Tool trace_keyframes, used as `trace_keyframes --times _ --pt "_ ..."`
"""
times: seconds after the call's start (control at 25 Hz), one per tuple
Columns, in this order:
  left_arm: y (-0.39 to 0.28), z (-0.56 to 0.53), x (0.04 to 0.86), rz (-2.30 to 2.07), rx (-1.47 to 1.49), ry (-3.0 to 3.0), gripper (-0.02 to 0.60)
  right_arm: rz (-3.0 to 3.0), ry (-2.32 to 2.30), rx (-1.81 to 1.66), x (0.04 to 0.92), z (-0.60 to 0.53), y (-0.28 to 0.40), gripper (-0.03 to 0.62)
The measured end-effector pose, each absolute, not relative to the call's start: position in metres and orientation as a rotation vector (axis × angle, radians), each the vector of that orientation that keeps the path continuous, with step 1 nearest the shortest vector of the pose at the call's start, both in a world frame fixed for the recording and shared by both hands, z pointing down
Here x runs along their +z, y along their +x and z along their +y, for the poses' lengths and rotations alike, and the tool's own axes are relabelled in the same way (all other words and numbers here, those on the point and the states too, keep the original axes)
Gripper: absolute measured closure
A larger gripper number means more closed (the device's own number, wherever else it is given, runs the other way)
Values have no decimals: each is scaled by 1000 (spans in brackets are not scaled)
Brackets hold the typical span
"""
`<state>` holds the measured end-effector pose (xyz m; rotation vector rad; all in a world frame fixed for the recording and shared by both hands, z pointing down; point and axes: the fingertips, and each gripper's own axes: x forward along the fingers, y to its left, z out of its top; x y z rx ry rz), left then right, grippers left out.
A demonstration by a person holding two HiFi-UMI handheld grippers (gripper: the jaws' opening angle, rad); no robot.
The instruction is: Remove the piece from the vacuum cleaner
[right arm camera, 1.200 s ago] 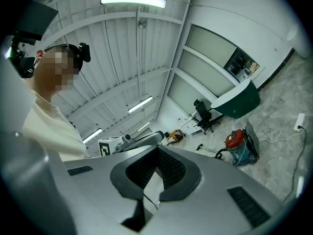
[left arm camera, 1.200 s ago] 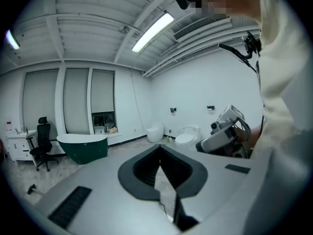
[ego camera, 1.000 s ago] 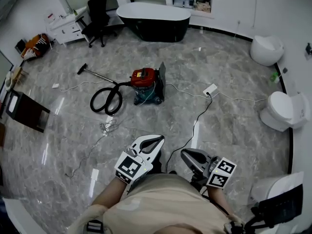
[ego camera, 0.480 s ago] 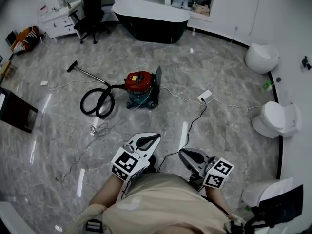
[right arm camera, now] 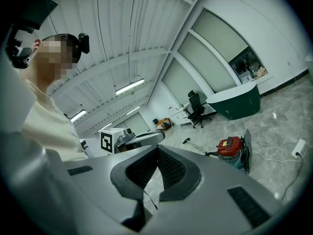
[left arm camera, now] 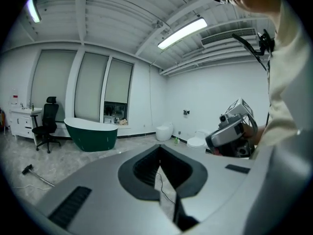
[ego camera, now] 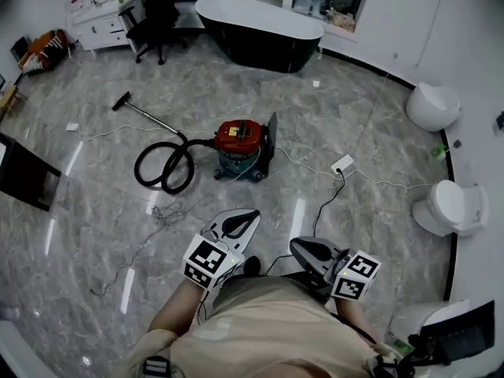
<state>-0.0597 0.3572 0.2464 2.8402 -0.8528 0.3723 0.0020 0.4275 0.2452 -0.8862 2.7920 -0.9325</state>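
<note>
A red vacuum cleaner (ego camera: 240, 138) with a dark flat panel at its right side stands on the marble floor, well ahead of both grippers. Its black hose (ego camera: 164, 168) coils to the left and ends in a wand with a floor nozzle (ego camera: 122, 101). My left gripper (ego camera: 250, 213) is held low near the person's body, shut and empty. My right gripper (ego camera: 295, 245) is beside it, also shut with nothing between its jaws. The right gripper view shows the vacuum cleaner (right arm camera: 231, 146) far off to the right, beyond the closed jaws (right arm camera: 157, 148). In the left gripper view the jaws (left arm camera: 159, 150) meet.
A dark bathtub (ego camera: 260, 22) and an office chair (ego camera: 157, 10) stand at the far wall. Toilets (ego camera: 441, 207) line the right wall. A white power strip (ego camera: 342, 165) with cords trails across the floor right of the vacuum. A dark box (ego camera: 24, 178) sits at the left.
The head view has shifted, so the vacuum cleaner now sits a little further right in the frame. Both grippers keep the same shut pose close to the body.
</note>
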Motion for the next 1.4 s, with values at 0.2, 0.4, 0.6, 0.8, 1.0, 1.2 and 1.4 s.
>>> trace_keyframes --times 0.2,0.4,0.6,0.8,1.0,1.2,1.4 --pt "-86 343 257 -894 366 2793 577 2799 -859 -943 245 404 -14 594" --pt "-87 334 260 -855 384 2810 578 2788 -851 -954 243 386 -19 594" --pt "-81 321 255 -847 350 2828 577 2773 -855 -954 243 372 -16 594" --pt "-77 305 252 -867 345 2820 577 2786 -815 -955 244 349 -18 594" --pt "-61 295 263 -827 378 2792 577 2792 -782 -989 251 336 -10 594" --pt "-31 266 273 -789 438 2791 577 2691 -837 -1038 262 307 26 594" --pt "15 227 271 -771 399 2744 577 2646 -826 -1056 265 265 67 594"
